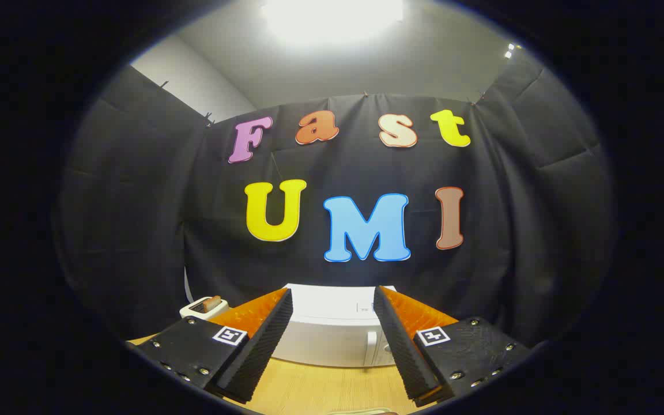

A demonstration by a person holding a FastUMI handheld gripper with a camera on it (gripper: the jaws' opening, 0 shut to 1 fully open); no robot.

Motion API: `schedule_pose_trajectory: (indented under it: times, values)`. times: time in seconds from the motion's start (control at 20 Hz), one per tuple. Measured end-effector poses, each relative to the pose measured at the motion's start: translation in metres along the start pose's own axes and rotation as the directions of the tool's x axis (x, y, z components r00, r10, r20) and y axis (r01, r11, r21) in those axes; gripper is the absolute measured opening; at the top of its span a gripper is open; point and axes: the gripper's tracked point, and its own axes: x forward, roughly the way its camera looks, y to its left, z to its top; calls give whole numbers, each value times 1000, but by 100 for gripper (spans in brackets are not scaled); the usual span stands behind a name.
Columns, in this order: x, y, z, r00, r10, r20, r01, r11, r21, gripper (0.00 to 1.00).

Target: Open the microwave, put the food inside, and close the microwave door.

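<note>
The fingers (263,334) of the gripper (332,340), standing wide apart with nothing between them, are covering both ends of the white microwave (332,331), so its side edges are not showing. The microwave's controls, near its right end, are too small and partly hidden to make out. Left of the microwave, a toaster (204,306) is peeking out above one finger; what is sitting in its slot is too small to tell. In front of the microwave, the wooden table (314,389) is being cut off by the view's lower rim, where a pale rounded object (361,411) is barely showing.
</note>
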Motion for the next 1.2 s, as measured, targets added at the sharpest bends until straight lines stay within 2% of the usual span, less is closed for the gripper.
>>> schedule_pose_trajectory:
  times: [0.35,0.75,1.2]
  values:
    - [-2,1,28,999,-22,26,22,999,-27,91]
    - [2,-5,37,999,-34,31,35,999,-33,92]
    - [10,-4,21,1000,-1,16,1,999,-45,92]
